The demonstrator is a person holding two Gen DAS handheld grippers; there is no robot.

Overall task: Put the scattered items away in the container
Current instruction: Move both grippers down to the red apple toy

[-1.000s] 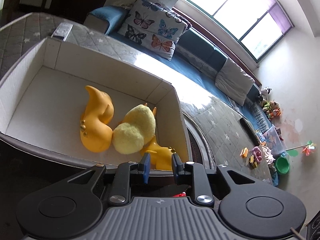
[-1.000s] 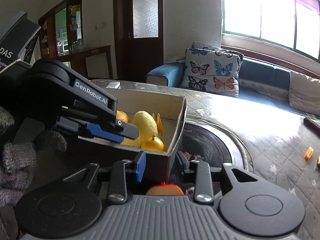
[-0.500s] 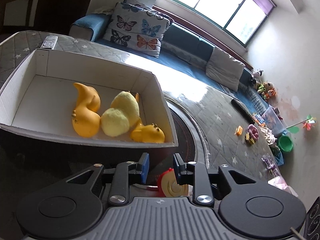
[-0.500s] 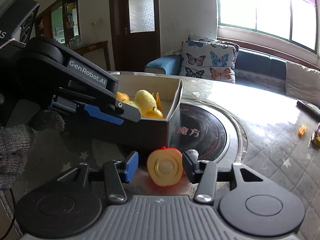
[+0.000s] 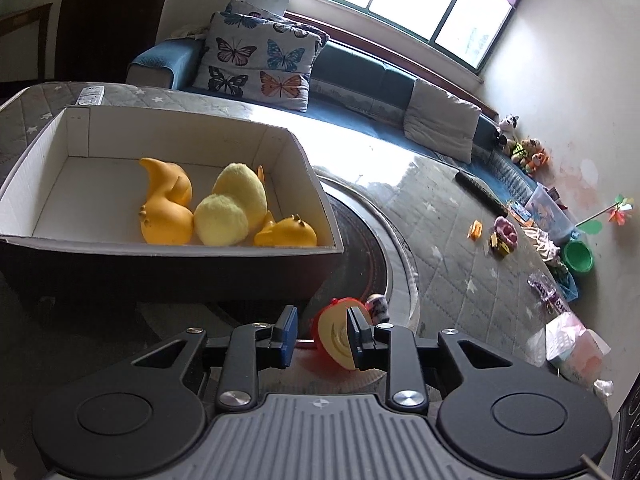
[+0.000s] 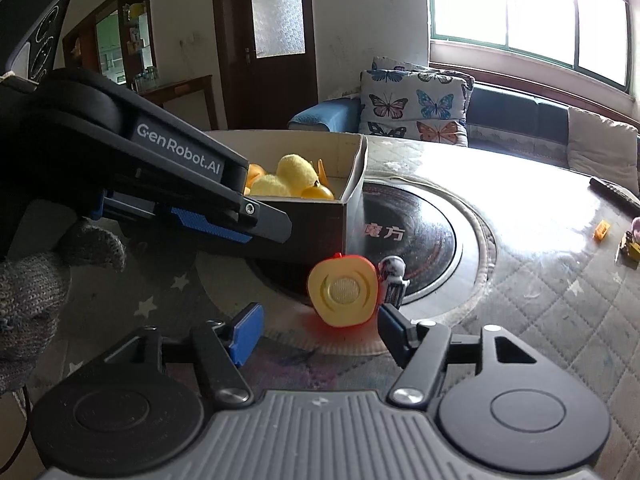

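Both grippers have drawn back from the cardboard box [image 5: 168, 258], and a red-and-yellow toy apple half [image 6: 344, 290] hidden a second ago now lies in plain sight on the quilted table cover [image 6: 540, 300], just outside the box's near corner. Inside the box lie a yellow plush chick [image 5: 232, 206] and two orange rubber ducks [image 5: 164, 204]. Right gripper [image 6: 318, 330]: jaws opening, the apple half ahead of them, untouched. Left gripper [image 5: 322, 336]: jaws opening, empty; whether its right finger touches the apple half I cannot tell. A small figurine [image 6: 394, 278] stands just beside the apple half.
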